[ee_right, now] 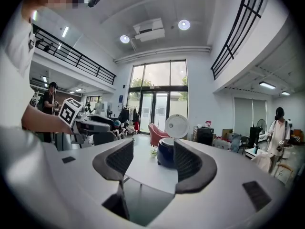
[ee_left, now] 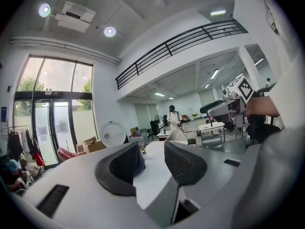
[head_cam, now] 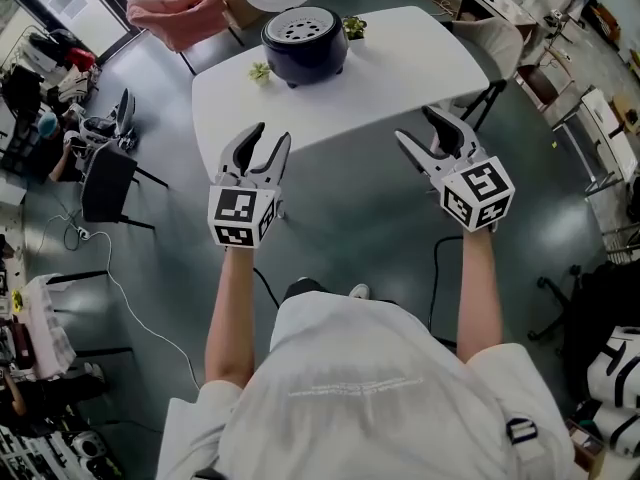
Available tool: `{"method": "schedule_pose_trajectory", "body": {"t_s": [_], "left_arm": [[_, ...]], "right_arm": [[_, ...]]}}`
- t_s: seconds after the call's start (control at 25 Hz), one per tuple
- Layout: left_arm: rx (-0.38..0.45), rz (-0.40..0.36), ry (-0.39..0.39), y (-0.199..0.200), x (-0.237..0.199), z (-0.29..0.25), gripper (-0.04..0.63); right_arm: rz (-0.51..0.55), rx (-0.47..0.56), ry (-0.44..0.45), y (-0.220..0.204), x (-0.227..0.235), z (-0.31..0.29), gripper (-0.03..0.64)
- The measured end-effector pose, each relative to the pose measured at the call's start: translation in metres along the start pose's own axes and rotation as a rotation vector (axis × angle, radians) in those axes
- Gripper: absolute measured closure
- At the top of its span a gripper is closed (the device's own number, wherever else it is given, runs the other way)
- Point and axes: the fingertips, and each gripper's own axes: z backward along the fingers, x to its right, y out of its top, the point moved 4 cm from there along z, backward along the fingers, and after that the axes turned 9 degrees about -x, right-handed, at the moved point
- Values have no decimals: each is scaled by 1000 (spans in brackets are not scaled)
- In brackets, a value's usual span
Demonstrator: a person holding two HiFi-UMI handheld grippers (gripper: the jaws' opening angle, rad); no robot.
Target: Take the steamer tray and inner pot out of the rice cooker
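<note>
Both tongs, the left tongs (head_cam: 270,138) and the right tongs (head_cam: 416,126), are wide open and hold nothing. They hang well back from the worktop (head_cam: 400,63). On its far side the rice cooker (head_cam: 305,48) stands with the steamer tray (head_cam: 303,28) inside. I think the next move is to step closer and reach for the tray.

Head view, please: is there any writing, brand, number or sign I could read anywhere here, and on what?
No text can be read here.
Cube on the left claw: black-and-white square patterns, not letters.
Cube on the right claw: the same kind of patterns.
Shirt: faint print across the back, too small to read.
Rice cooker: no label shows.
</note>
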Motion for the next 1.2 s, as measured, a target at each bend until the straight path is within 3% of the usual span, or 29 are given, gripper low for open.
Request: {"method": "schedule_pose_trajectory", "body": {"t_s": [0.16, 0.48, 0.76, 1.04, 1.2], "left_arm": [[-29, 22, 15, -8, -5, -5, 414], [-62, -16, -4, -16, -22, -50, 414], [-42, 21, 4, -16, -80, -140, 414], [-57, 75, -37, -19, -147, -218, 439], [-72, 99, -12, -27, -184, -245, 442]], "right_arm": [[-4, -5, 8, -2, 3, -7, 358], [-15, -33, -10, -4, 27, -40, 365], [-15, -108, -51, -6, 88, -91, 374], [-54, -128, -96, 33, 148, -184, 370], [-62, -135, -74, 44, 161, -231, 370]]}}
